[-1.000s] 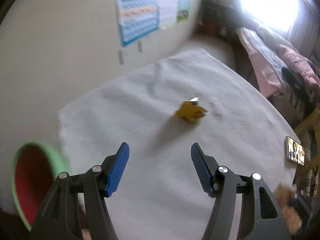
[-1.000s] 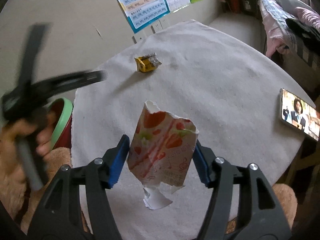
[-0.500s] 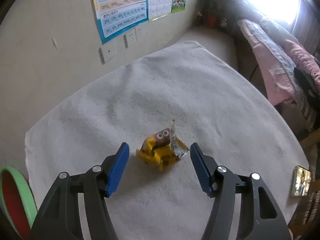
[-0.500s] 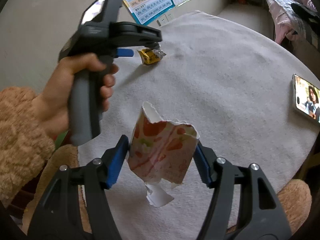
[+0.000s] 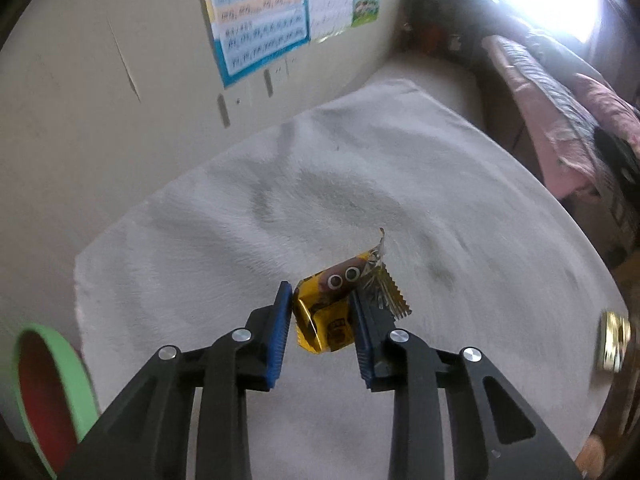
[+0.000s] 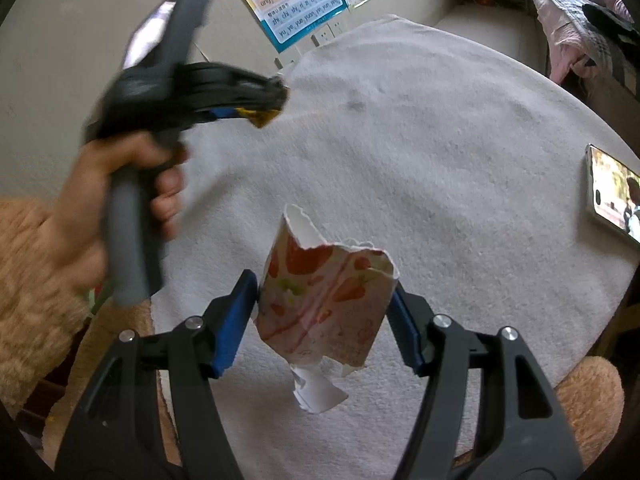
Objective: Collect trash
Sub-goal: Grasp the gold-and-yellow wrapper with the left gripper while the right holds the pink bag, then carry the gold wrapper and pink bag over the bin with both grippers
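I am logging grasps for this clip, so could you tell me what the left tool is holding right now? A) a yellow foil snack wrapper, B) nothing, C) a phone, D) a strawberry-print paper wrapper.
A: in the left wrist view the left tool has its blue pads closed on the yellow foil snack wrapper, while the strawberry-print wrapper sits in the right tool.
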